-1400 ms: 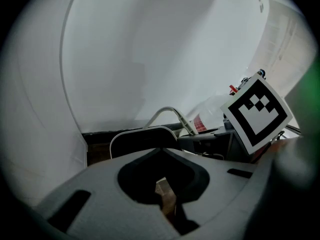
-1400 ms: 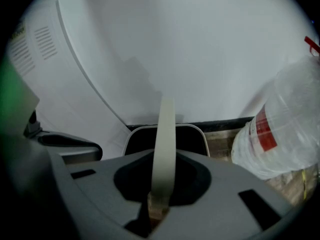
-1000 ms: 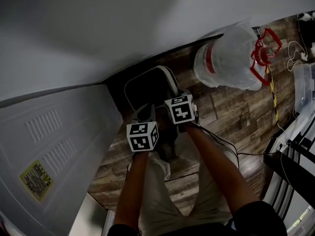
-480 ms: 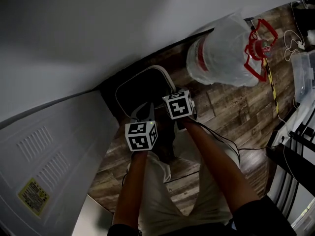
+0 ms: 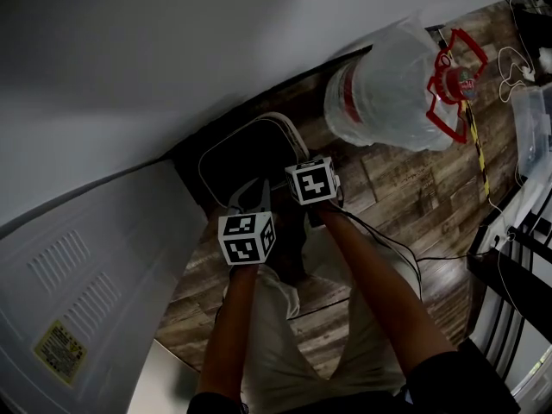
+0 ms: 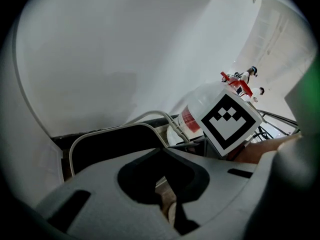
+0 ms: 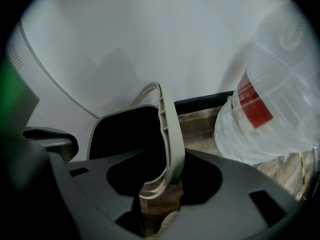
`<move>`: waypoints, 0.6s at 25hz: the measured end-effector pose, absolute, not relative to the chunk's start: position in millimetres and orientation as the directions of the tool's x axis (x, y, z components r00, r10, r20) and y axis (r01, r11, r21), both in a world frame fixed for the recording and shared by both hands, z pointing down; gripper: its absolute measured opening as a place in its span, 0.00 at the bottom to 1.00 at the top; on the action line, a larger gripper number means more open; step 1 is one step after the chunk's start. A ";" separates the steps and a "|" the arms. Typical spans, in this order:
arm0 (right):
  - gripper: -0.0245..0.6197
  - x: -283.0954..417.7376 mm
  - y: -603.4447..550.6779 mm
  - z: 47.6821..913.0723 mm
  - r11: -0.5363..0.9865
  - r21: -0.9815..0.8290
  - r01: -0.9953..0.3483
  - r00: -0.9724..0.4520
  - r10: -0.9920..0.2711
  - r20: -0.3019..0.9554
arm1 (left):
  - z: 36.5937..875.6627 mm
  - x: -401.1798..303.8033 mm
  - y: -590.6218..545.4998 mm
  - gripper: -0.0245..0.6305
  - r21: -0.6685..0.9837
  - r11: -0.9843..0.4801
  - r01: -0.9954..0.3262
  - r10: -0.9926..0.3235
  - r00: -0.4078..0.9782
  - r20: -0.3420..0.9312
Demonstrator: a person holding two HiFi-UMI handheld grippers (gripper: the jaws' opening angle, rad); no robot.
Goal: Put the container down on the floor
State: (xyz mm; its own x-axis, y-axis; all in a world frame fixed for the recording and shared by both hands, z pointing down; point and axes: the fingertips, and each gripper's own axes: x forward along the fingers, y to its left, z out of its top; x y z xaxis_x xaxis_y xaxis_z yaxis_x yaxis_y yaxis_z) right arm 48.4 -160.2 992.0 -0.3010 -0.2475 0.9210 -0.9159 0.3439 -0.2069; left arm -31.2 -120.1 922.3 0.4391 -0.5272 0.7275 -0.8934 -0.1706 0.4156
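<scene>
The container (image 5: 280, 126) is a dark bin with a pale rim. It stands on the wood floor against the wall, and its rim also shows in the left gripper view (image 6: 107, 130) and the right gripper view (image 7: 170, 134). My left gripper (image 5: 247, 201) sits at its near rim, and its jaws (image 6: 169, 209) are nearly together with a strip of rim between them. My right gripper (image 5: 302, 158) is at the right rim. Its jaws (image 7: 156, 211) have just been opening, and the rim stands loose in the gap.
A big clear water bottle (image 5: 388, 93) with a red label and red handle (image 5: 453, 80) lies on the floor just right of the container. A white vented appliance panel (image 5: 86, 266) is at the left, the wall (image 5: 172, 41) behind. A black rack (image 5: 517, 274) and cables are at the right.
The container and both grippers have shifted a little up and left in the picture, toward the corner by the wall. The bottle also sits further left.
</scene>
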 end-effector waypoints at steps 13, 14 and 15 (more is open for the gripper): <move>0.33 60.3 -166.8 1013.1 0.353 -0.192 -0.916 -0.283 -0.228 0.932 | 931.4 -25.0 -126.3 0.07 0.410 -0.171 -0.896 -0.521 0.436 0.734; 0.34 60.5 -167.7 1013.3 0.360 -0.192 -0.913 -0.284 -0.224 0.932 | 931.8 -24.7 -127.2 0.07 0.410 -0.171 -0.896 -0.521 0.435 0.734; 0.35 61.1 -167.5 1014.4 0.359 -0.194 -0.913 -0.284 -0.218 0.934 | 932.1 -24.4 -128.2 0.07 0.410 -0.171 -0.896 -0.522 0.436 0.734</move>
